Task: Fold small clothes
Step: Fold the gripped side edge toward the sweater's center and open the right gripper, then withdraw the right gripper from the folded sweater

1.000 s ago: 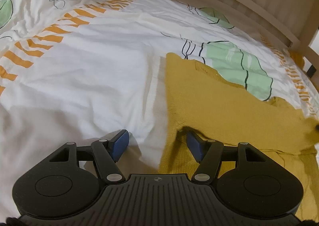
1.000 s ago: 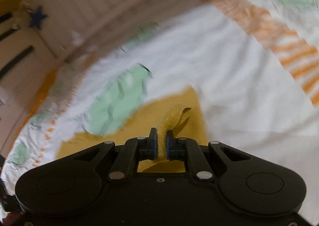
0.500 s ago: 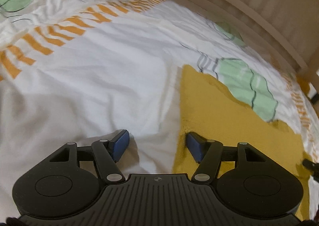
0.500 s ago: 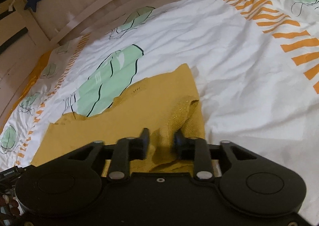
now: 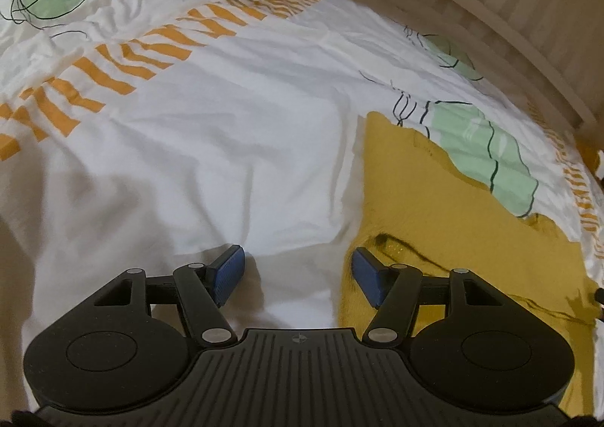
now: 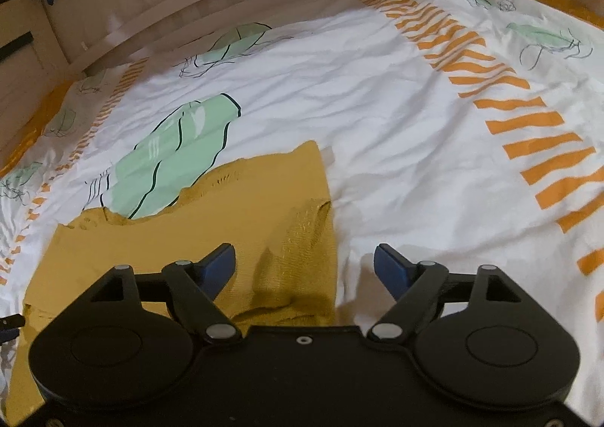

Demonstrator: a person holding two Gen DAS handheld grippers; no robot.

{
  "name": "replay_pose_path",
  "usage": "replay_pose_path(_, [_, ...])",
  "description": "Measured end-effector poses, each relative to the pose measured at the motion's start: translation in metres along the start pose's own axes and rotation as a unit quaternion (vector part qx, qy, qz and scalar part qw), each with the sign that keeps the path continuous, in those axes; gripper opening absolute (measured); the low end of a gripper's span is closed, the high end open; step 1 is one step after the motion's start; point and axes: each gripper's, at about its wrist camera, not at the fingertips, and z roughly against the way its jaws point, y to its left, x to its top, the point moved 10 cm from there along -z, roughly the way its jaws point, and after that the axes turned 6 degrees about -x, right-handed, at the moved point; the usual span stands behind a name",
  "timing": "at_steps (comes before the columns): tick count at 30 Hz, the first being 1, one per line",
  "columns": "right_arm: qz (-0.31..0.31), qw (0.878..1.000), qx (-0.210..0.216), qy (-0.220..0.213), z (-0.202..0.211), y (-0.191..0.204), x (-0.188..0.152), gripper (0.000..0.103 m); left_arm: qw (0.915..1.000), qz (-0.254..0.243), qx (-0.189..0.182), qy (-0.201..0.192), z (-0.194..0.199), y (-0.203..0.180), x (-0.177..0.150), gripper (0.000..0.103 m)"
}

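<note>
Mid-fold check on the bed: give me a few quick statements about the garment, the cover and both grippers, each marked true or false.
1. The mustard knit garment lies on the printed bed cover. True.
2. The right gripper is clamped on the garment. False: its jaws are opening, and the folded edge between them lies loose.
3. The left gripper holds cloth. False: it is open, with one finger over the cover and one over the garment's edge.
4. The cover has orange stripes and green leaf prints. True.
5. The garment is blue. False: mustard yellow.

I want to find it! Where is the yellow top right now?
The yellow top lies flat on the bedsheet, low and left in the right wrist view, just below the green leaf print.
</note>
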Motion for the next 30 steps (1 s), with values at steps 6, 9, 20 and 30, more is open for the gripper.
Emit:
replay_pose_path(6, [0.013, 0.999, -0.048, 0.007, 0.002, -0.013, -0.007, 0.083, 0.9994, -0.033, 0.005, -0.004, 0.002, -0.001, -0.007, 0.062])
replay_pose_path(9, [0.010, 0.996, -0.085, 0.011, 0.003, -0.033, -0.013, 0.085, 0.9992, -0.040, 0.004, -0.007, 0.003, 0.000, -0.009, 0.062])
replay_pose_path(20, [-0.030, 0.999, -0.036, -0.002, 0.059, -0.028, -0.026, 0.086, 0.9981, -0.057, 0.013, 0.022, 0.024, 0.003, -0.023, 0.062])
replay_pose_path(30, [-0.028, 0.998, 0.051, -0.009, 0.074, 0.007, -0.045, 0.086, 0.9970, -0.068, 0.004, 0.036, 0.049, 0.011, -0.047, 0.063])
